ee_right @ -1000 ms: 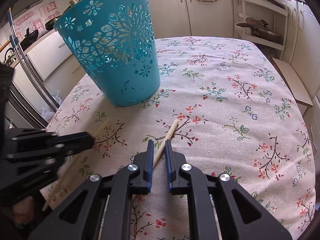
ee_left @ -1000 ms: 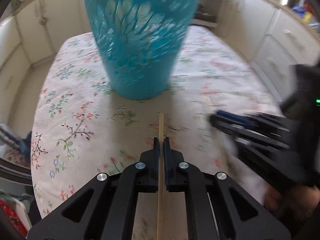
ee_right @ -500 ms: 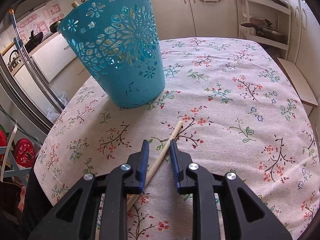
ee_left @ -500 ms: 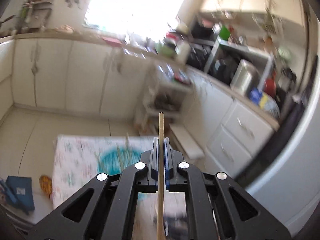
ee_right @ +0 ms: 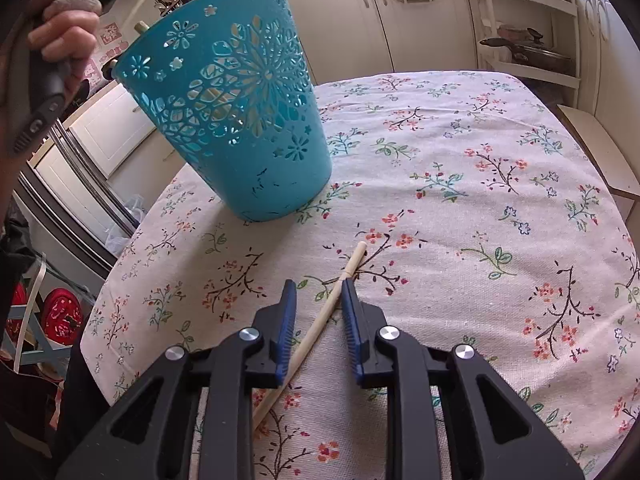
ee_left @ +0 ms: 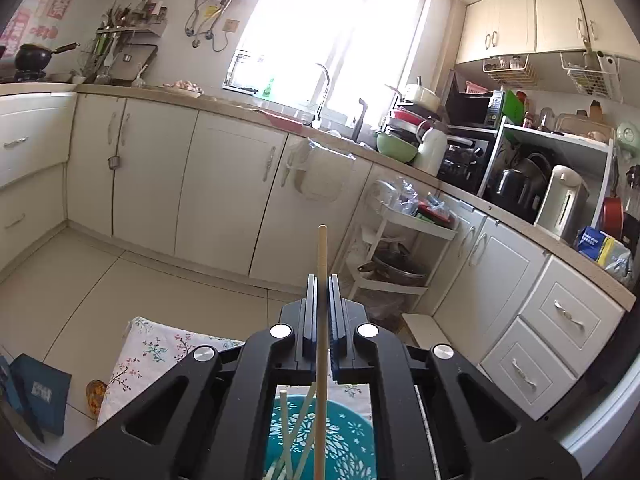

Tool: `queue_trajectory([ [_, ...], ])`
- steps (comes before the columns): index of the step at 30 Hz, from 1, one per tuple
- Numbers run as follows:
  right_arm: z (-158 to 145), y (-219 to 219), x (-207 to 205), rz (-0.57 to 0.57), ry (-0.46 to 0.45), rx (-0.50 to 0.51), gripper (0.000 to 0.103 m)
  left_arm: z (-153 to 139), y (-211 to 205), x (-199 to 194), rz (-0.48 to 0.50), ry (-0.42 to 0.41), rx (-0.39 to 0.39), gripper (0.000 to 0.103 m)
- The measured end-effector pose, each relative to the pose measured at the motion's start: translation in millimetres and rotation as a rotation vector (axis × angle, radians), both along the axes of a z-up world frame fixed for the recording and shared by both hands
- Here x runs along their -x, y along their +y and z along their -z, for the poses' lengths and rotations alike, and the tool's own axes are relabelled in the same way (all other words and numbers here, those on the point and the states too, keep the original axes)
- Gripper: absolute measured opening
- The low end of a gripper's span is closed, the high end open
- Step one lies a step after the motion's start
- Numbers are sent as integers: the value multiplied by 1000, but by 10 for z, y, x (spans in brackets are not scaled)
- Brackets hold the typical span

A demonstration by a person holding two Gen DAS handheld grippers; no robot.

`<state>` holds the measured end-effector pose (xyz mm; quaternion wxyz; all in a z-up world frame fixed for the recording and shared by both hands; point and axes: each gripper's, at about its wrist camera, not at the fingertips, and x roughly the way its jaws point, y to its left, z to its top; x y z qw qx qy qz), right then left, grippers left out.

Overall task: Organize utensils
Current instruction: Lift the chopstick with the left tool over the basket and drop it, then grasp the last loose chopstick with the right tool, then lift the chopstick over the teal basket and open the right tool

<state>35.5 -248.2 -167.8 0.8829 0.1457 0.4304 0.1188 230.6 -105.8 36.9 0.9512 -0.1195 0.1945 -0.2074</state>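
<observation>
Left hand-held gripper (ee_left: 321, 280) clenched on a wooden chopstick (ee_left: 321, 264), held upright over the teal basket (ee_left: 320, 436); basket already holds several sticks (ee_left: 285, 420), so part of the sorting looks done; this one not yet dropped in. Right hand-held gripper (ee_right: 316, 292) released, jaws straddling a second chopstick (ee_right: 320, 320) lying flat on the table (ee_right: 480, 200), just in front of the basket; not yet grasped. Judging: one drop plus one pick-and-place left in view.
</observation>
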Motion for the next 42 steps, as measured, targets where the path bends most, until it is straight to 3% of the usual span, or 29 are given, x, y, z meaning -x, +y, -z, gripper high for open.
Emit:
queue_trajectory([
  [10,1,14,3,-3,-2,8,25,202,41,95,-19,19,-55,5],
  [15,-5,50,-3,-11,-3,20,27,244,8,189,27,72,-139,8],
  [18,-17,97,1,-10,-1,46,28,240,99,325,17,78,-151,25],
  [20,-24,132,6,1,4,63,28,229,237,466,-9,74,-141,42],
  [25,-59,284,-4,18,21,171,27,250,580,743,-44,98,-96,49],
  [28,-69,362,30,-17,17,262,14,309,802,895,-61,123,-72,50],
  [31,-82,225,41,-29,53,209,6,417,999,1028,-79,148,-56,50],
  [34,-175,43,69,-5,51,92,6,609,1174,1148,-100,196,-49,50],
  [38,-697,-169,122,4,-76,-139,6,908,1382,1273,-120,283,-41,50],
  [42,-1418,-226,20,-2,-266,-251,6,1106,1498,1391,-132,341,-48,50],
])
